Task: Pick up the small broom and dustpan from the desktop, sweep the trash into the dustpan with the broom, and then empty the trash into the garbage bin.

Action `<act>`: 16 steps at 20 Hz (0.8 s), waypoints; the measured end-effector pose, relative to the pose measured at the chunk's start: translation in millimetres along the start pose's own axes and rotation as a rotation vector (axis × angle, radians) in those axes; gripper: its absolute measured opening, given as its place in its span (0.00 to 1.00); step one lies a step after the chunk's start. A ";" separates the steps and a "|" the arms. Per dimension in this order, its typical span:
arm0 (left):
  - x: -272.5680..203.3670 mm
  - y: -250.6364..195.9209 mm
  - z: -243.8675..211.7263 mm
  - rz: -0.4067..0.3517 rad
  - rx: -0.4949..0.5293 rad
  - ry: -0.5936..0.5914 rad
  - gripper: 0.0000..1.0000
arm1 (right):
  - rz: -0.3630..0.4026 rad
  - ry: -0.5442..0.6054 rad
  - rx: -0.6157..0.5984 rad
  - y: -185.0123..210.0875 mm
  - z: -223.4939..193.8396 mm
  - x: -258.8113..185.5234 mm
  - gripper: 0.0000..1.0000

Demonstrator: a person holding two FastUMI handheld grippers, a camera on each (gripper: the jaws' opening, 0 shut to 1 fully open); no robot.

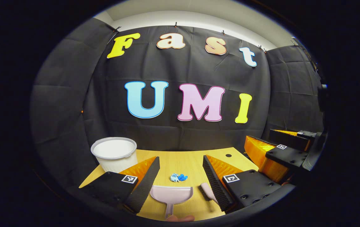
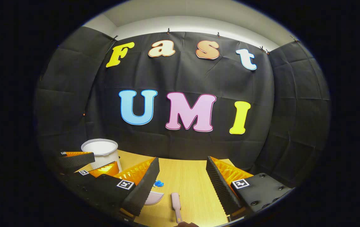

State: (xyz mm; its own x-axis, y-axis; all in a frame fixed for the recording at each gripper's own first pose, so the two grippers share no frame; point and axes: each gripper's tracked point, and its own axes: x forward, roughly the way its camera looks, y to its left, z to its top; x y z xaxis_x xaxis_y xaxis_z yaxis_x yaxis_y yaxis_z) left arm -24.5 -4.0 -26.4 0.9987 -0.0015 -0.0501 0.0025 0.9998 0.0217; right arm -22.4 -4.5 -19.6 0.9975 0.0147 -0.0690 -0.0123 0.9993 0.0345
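1. Left gripper [image 1: 180, 181], jaws apart and holding nothing, is lined up over the pink dustpan [image 1: 171, 194] lying flat on the desktop [image 1: 186, 162].
2. Right gripper [image 2: 182, 183], also spread and holding nothing, frames the small broom [image 2: 176, 201] for pickup.
3. Blue-white trash [image 1: 178, 177] sits just beyond the dustpan; the white garbage bin [image 1: 114, 154] waits at the far left.

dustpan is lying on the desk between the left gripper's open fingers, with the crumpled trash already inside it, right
Not quite. The dustpan does lie on the desk between the left gripper's open fingers, but the left gripper view shows the crumpled trash on the bare wood just beyond the pan's front edge, not inside it.
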 end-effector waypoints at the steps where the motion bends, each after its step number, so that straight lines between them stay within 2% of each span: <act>1: -0.1 -0.1 0.8 -0.004 -0.006 0.002 0.81 | -0.003 0.006 0.004 -0.9 -1.5 0.3 0.90; 2: 0.5 1.4 -2.0 -0.003 -0.008 0.006 0.81 | -0.006 0.013 0.009 -1.7 -2.8 1.1 0.96; 7: 8.3 11.2 -21.7 0.018 -0.006 0.092 0.81 | -0.010 0.041 0.018 -1.3 -9.4 4.2 0.96; 12: 15.6 19.4 -40.0 0.002 -0.101 0.179 0.81 | -0.011 0.071 0.022 1.4 -18.1 12.2 0.96; 14: 22.5 21.4 -52.2 -0.006 -0.103 0.236 0.81 | 0.000 0.118 0.020 5.1 -30.7 20.8 0.96; 16: 28.9 24.1 -71.1 -0.022 -0.072 0.321 0.81 | 0.035 0.223 0.027 12.4 -55.5 33.0 0.96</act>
State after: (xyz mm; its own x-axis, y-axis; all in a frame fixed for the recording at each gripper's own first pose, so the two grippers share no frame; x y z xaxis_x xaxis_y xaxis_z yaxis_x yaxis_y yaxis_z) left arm 0.8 21.6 -98.4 0.9317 -0.0273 -0.3622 0.0087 0.9986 -0.0530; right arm 6.5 10.2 -76.7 0.9564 0.0591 -0.2861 -0.0415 0.9969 0.0672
